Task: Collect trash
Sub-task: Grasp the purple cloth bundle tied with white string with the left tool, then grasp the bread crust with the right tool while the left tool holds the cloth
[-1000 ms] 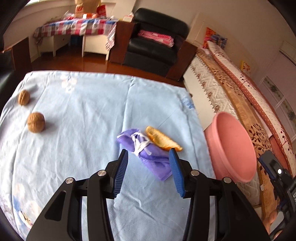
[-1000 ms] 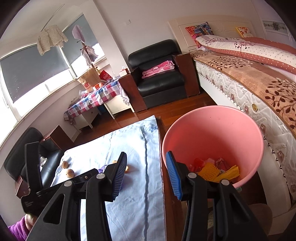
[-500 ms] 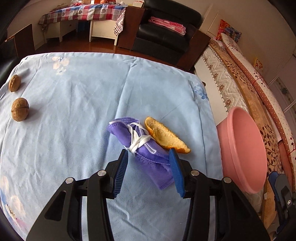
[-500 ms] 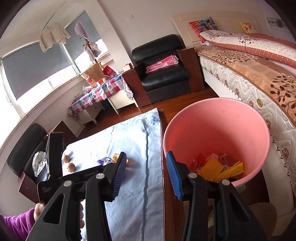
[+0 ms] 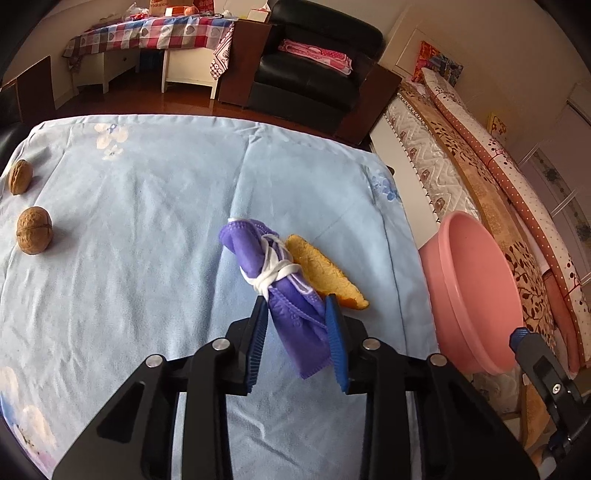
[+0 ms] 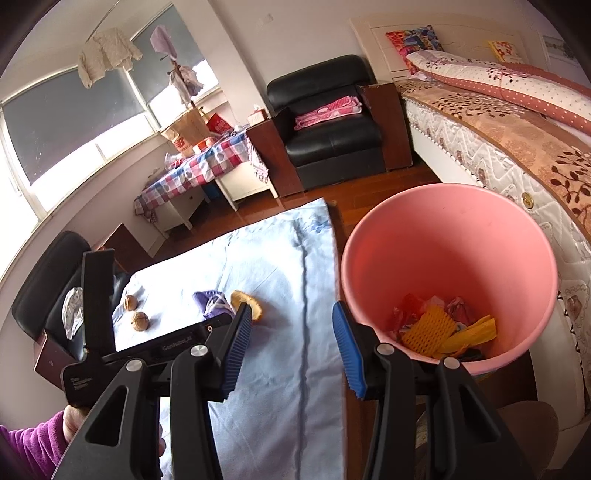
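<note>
A rolled purple face mask (image 5: 275, 275) tied with its white straps lies on the blue tablecloth (image 5: 147, 221). An orange peel (image 5: 325, 275) lies right beside it. My left gripper (image 5: 295, 314) has its jaws around the near end of the mask, narrowed and touching it. Two walnuts (image 5: 34, 229) sit at the table's left. The pink bin (image 6: 448, 266) stands off the table's right side with trash inside. My right gripper (image 6: 291, 328) is open and empty, held above the table edge beside the bin. The mask (image 6: 212, 302) also shows in the right wrist view.
A bed (image 6: 517, 122) runs along the right, close behind the bin. A black armchair (image 5: 314, 77) and a checked-cloth table (image 5: 147, 33) stand across the wooden floor. A black chair (image 6: 48, 295) stands at the table's left.
My left gripper has moved forward over the mask and its jaws have narrowed onto the mask's near end. The right gripper has barely moved.
</note>
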A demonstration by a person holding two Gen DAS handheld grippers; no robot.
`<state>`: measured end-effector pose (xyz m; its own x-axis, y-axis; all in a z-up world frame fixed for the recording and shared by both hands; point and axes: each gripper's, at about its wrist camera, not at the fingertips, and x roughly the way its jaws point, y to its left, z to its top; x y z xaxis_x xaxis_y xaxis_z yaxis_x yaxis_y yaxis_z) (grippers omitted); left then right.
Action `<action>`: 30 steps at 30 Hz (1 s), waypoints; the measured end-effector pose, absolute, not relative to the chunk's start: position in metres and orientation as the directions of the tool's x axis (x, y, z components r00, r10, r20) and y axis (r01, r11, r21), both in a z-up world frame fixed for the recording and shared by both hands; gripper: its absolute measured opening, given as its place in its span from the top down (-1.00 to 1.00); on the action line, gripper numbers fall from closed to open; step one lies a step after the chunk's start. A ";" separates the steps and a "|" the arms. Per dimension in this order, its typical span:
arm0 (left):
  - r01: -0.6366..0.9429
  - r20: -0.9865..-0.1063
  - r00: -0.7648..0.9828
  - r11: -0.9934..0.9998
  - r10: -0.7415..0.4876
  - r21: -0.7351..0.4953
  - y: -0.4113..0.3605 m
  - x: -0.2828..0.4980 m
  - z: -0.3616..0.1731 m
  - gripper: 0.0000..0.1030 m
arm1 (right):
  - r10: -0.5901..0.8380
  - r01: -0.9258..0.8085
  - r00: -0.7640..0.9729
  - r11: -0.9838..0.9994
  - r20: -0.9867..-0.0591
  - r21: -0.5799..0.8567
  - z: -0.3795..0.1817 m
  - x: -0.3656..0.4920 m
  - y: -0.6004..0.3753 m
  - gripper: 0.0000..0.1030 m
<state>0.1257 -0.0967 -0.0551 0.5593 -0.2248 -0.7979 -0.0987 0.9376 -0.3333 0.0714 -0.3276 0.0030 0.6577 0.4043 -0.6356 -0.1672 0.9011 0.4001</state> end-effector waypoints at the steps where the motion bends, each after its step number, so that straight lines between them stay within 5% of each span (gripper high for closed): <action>1: -0.096 -0.794 0.564 0.937 -0.227 -0.336 -0.094 0.123 -0.054 0.40 | 0.414 -0.178 0.650 0.898 -0.637 0.402 0.002 0.072 -0.323 0.12; 13: -0.098 -0.740 0.651 0.948 -0.170 -0.303 -0.056 0.099 -0.031 0.39 | 0.468 -0.264 0.534 0.883 -0.704 0.387 -0.019 0.092 -0.263 0.12; 30: -0.128 -0.740 0.642 0.924 -0.199 -0.360 -0.024 0.103 -0.042 0.39 | 0.352 -0.284 0.474 0.929 -0.807 0.239 -0.060 0.149 -0.213 0.11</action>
<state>0.1034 -0.0244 -0.0422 0.6420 -0.1989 -0.7405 -0.1284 0.9243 -0.3596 0.1492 -0.2130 -0.0602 0.4739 0.3520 -0.8071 -0.2836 0.9288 0.2386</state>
